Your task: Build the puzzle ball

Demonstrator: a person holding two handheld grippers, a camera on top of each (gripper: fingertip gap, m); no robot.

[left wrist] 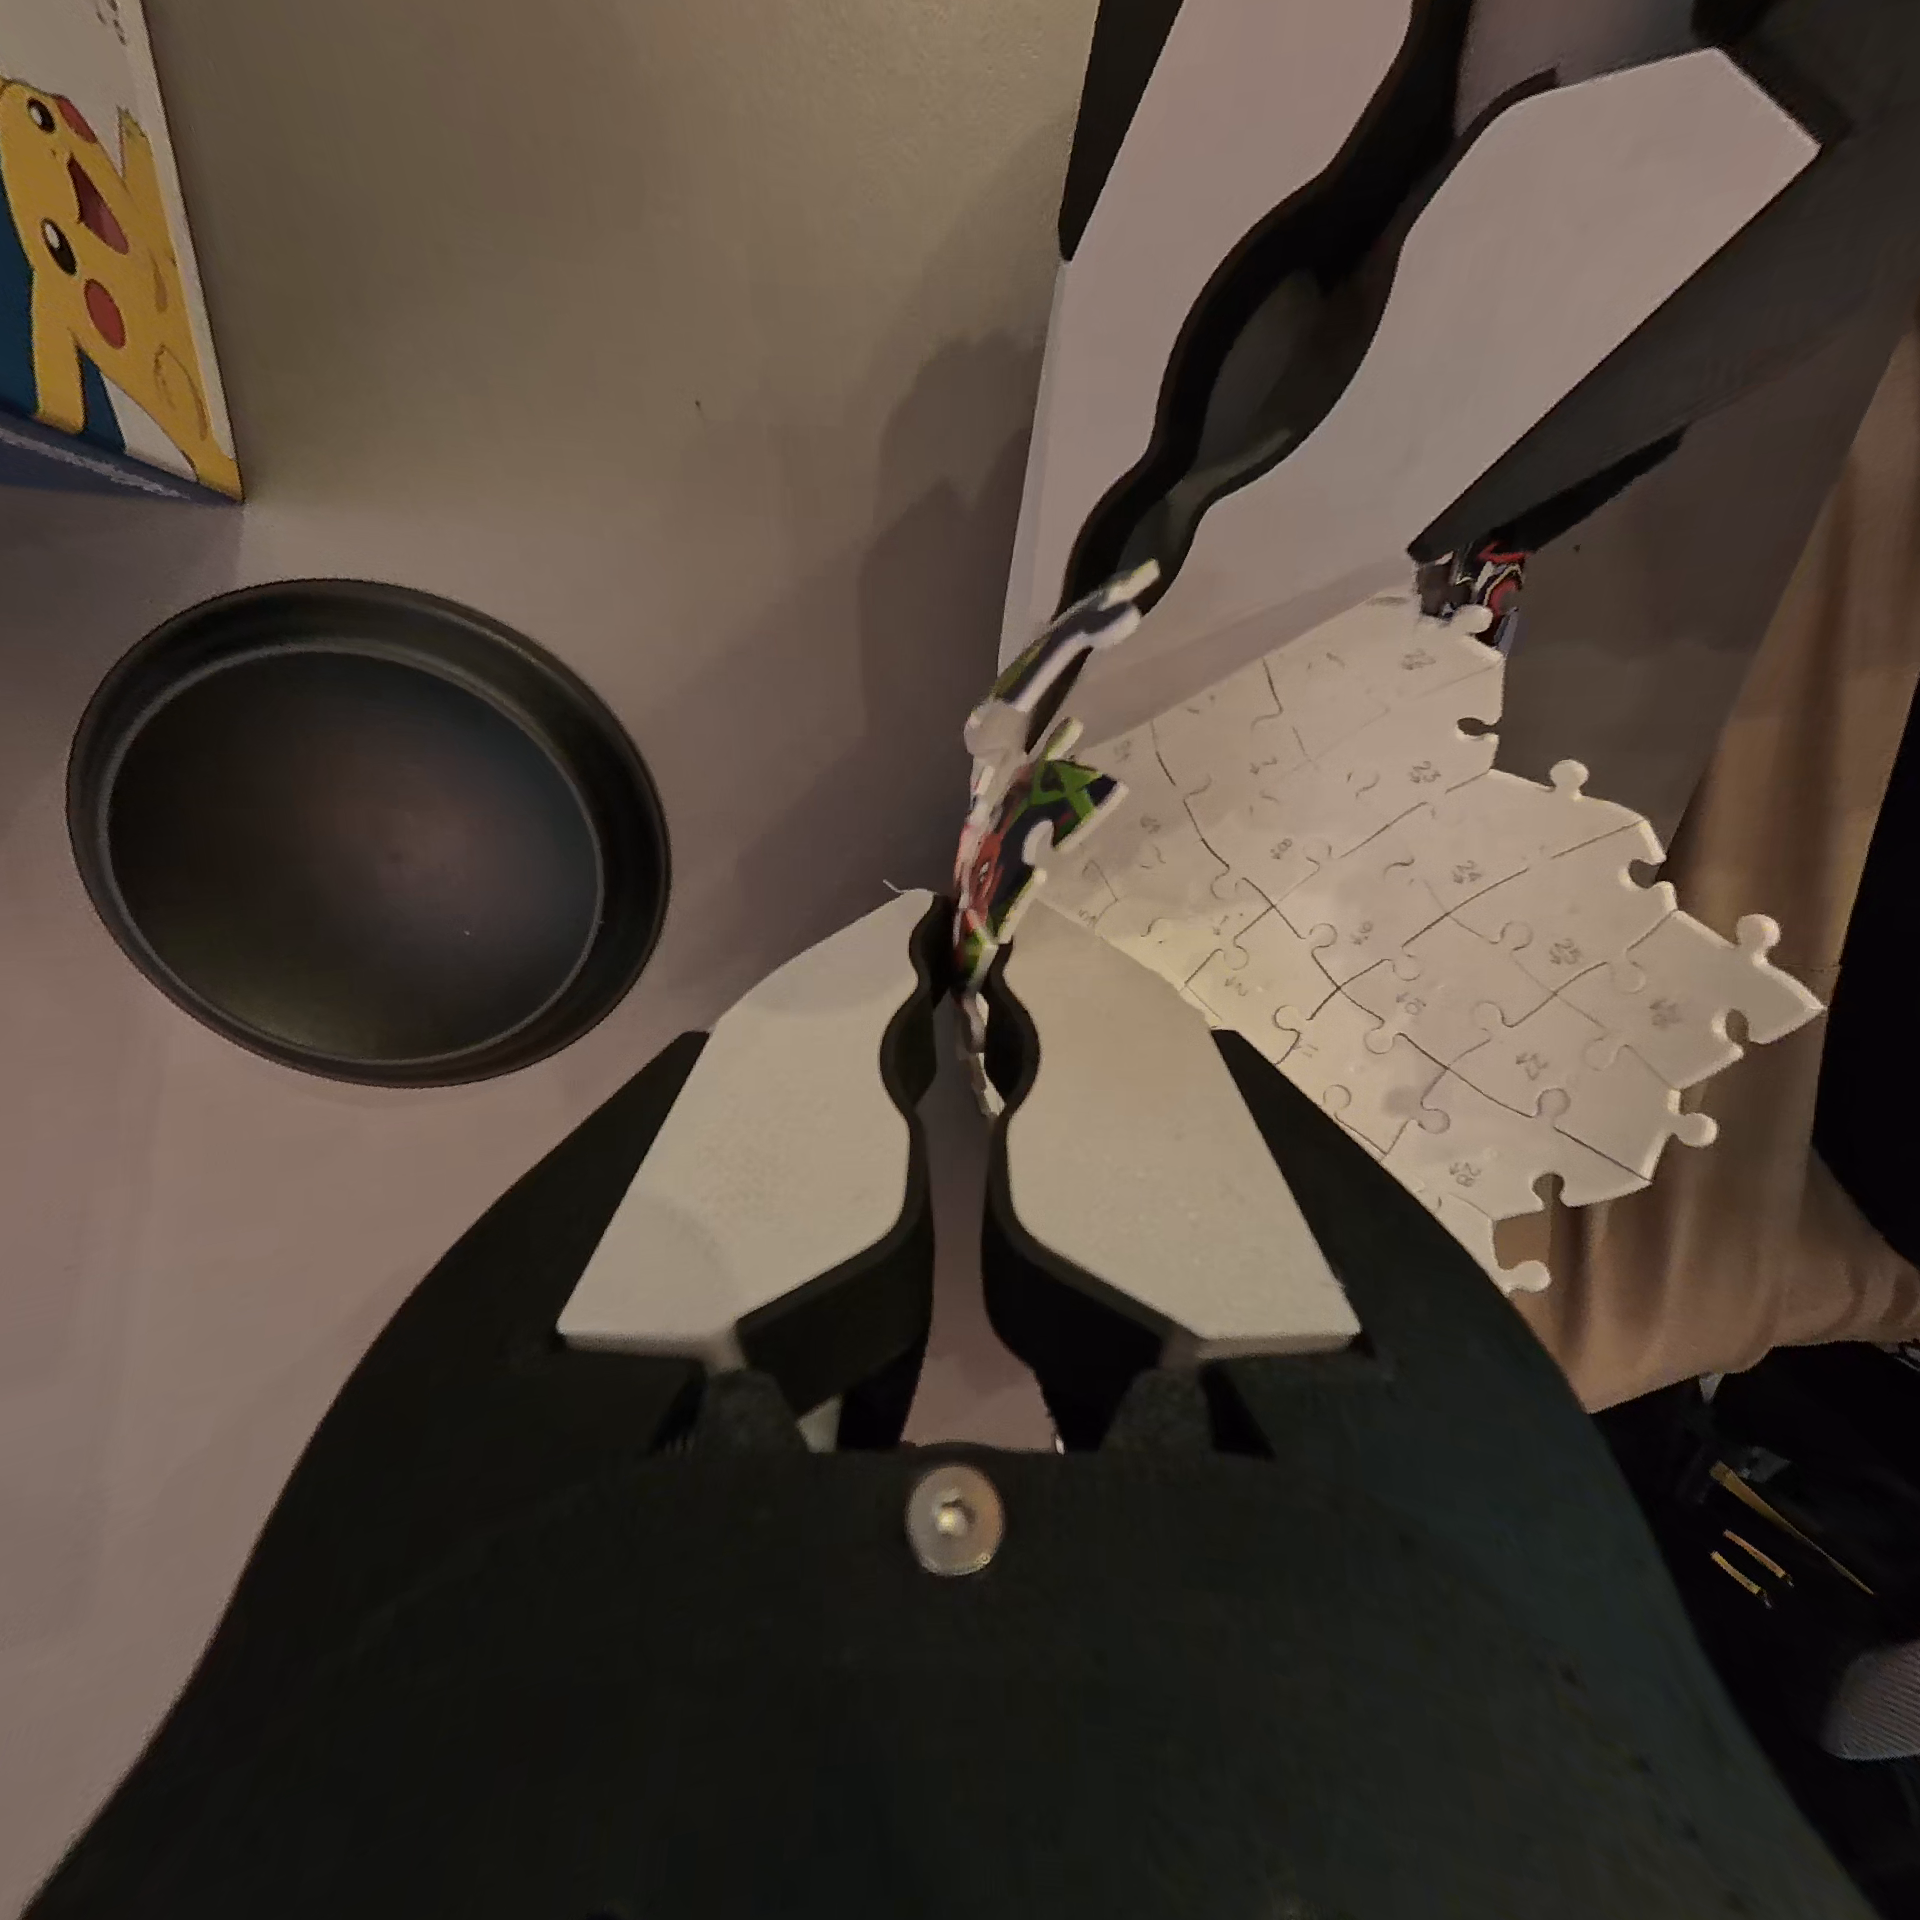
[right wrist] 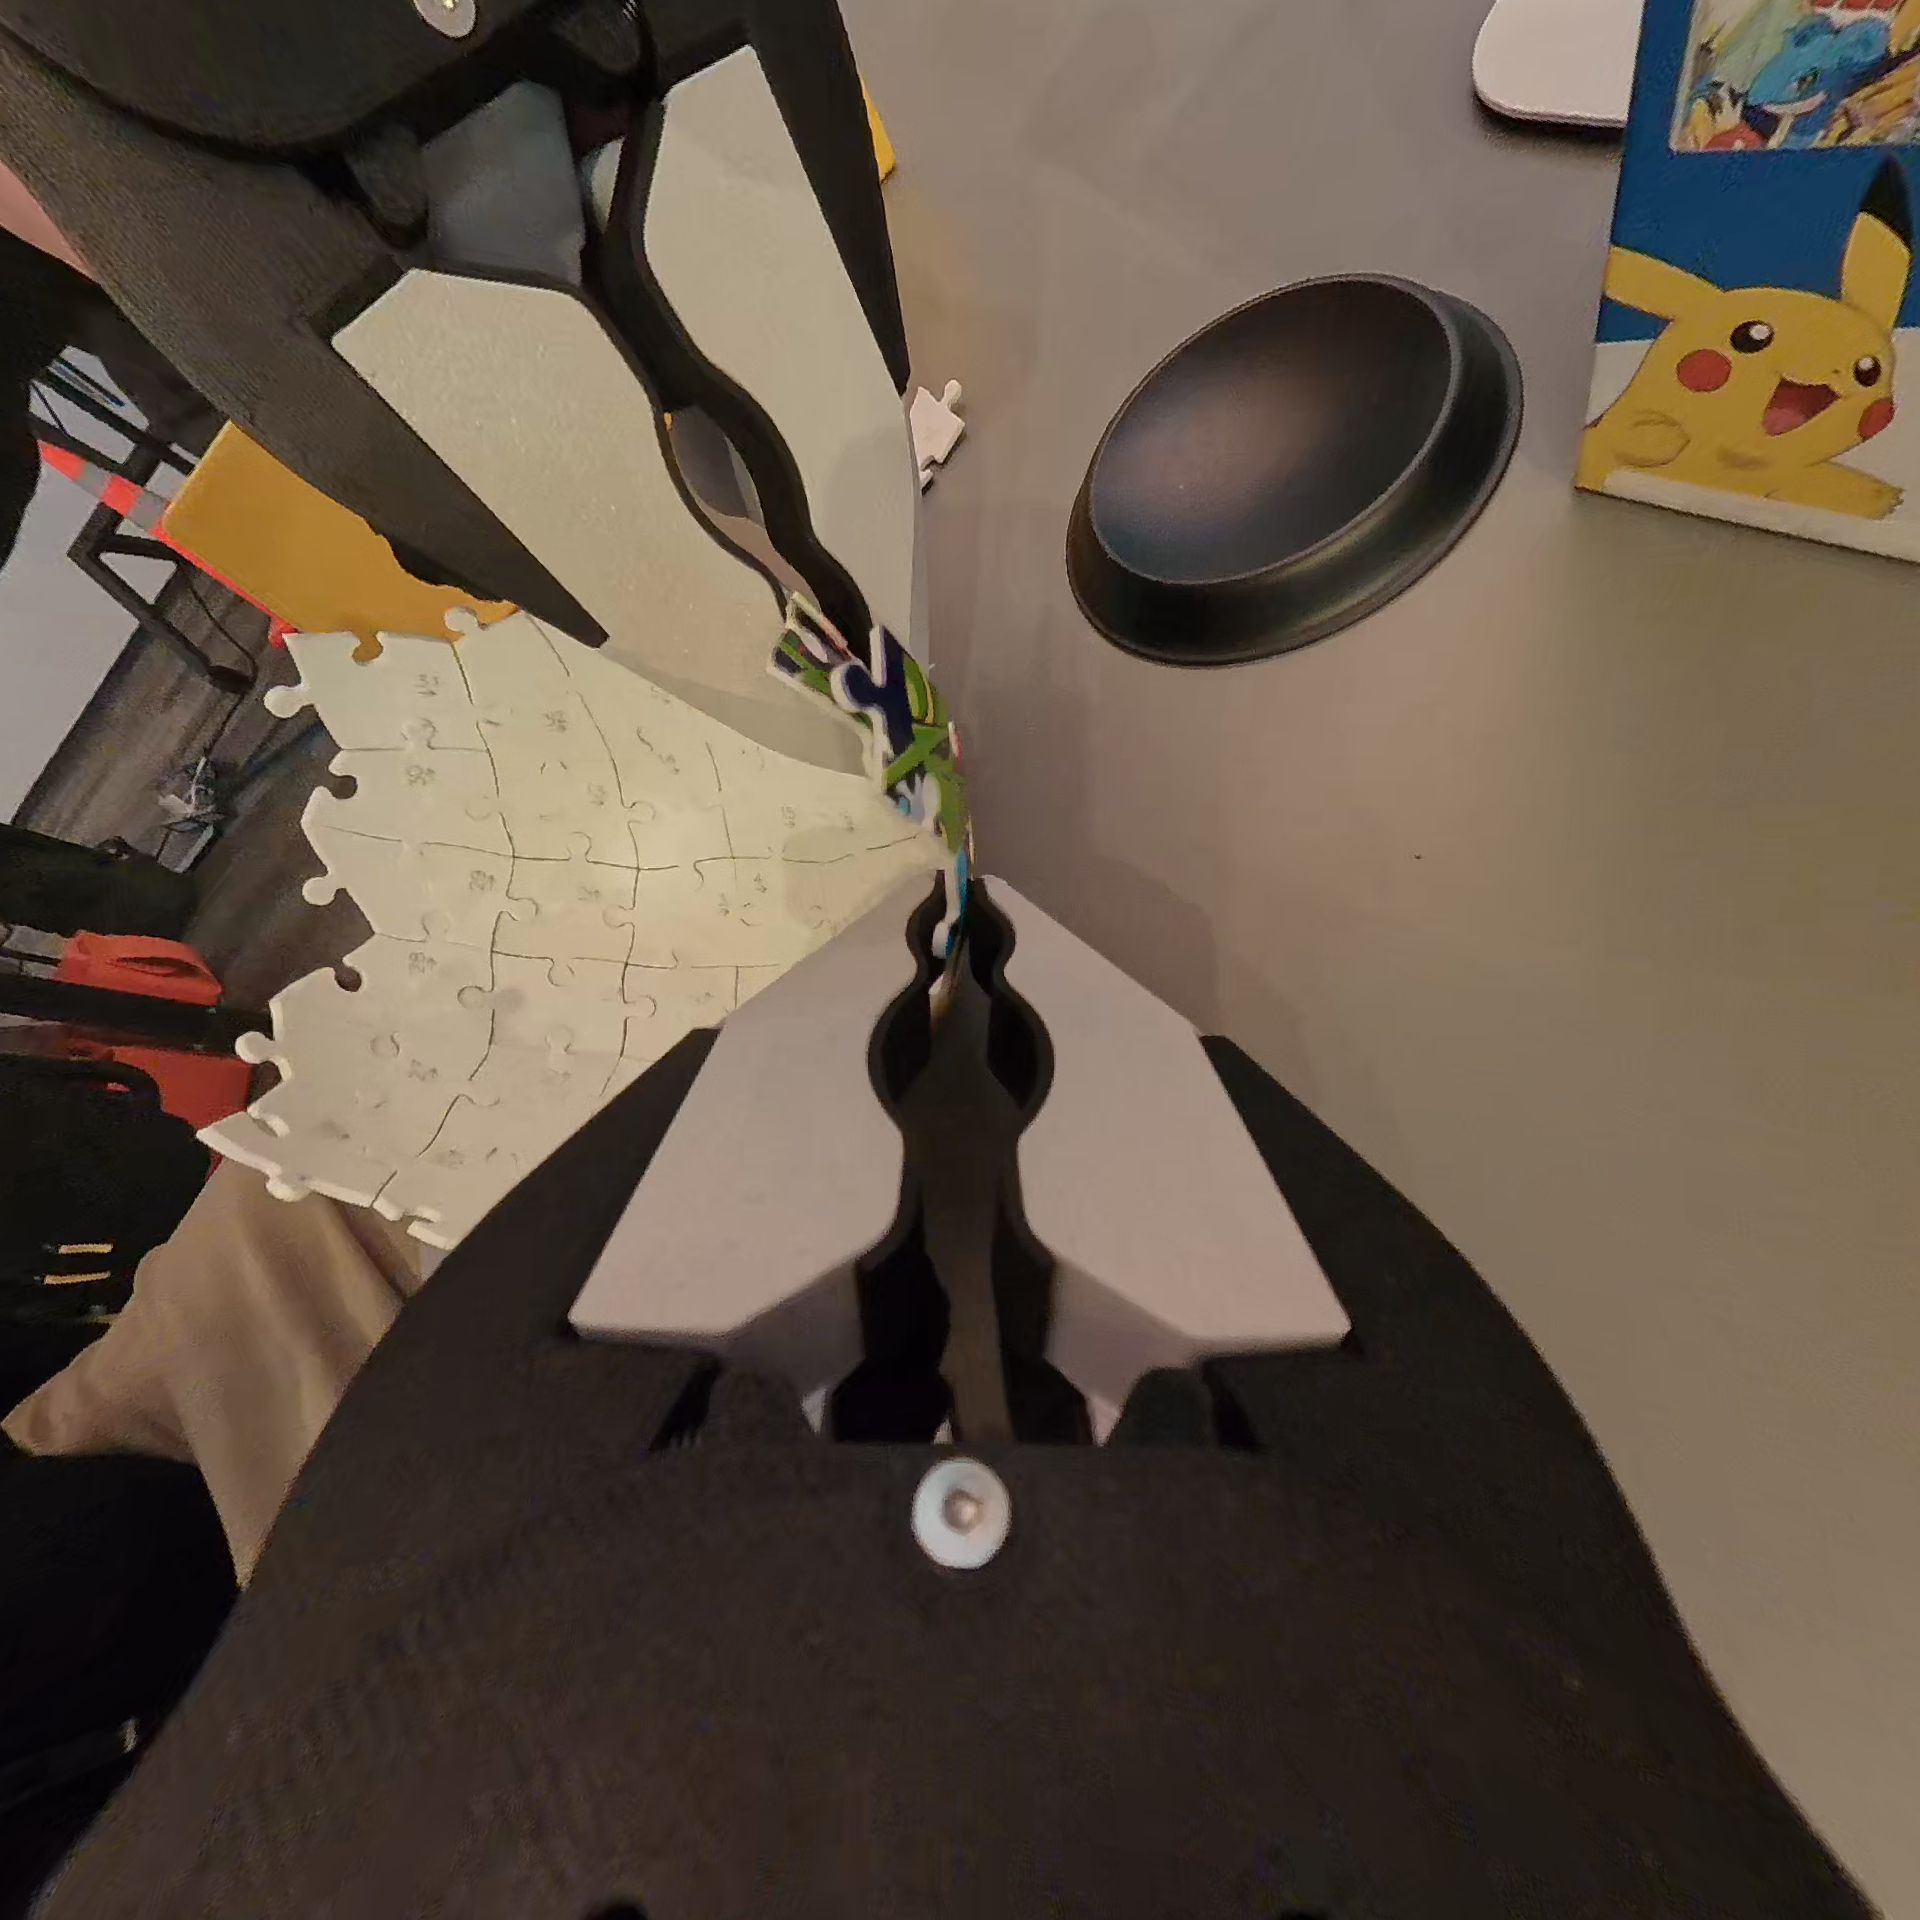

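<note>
The partly built puzzle ball (left wrist: 1455,935) is a curved shell of joined pieces. Its white numbered inner side faces both cameras, and it also shows in the right wrist view (right wrist: 540,883). Its printed green, red and black rim (left wrist: 1039,821) stands edge-on between the grippers. My left gripper (left wrist: 961,925) is shut on that rim from below. My right gripper (left wrist: 1112,592) comes in from the upper right and is shut on a rim piece a little farther along. In the right wrist view my right gripper (right wrist: 961,904) pinches the rim, with the left gripper (right wrist: 831,613) just beyond it.
A round black dish (left wrist: 364,831) lies on the grey table (right wrist: 1455,1039) beside the grippers, also seen in the right wrist view (right wrist: 1288,468). A blue box with a yellow cartoon figure (right wrist: 1766,312) stands behind. A loose white puzzle piece (right wrist: 935,416) lies near the dish. My two grippers' fingertips are within a few centimetres of each other.
</note>
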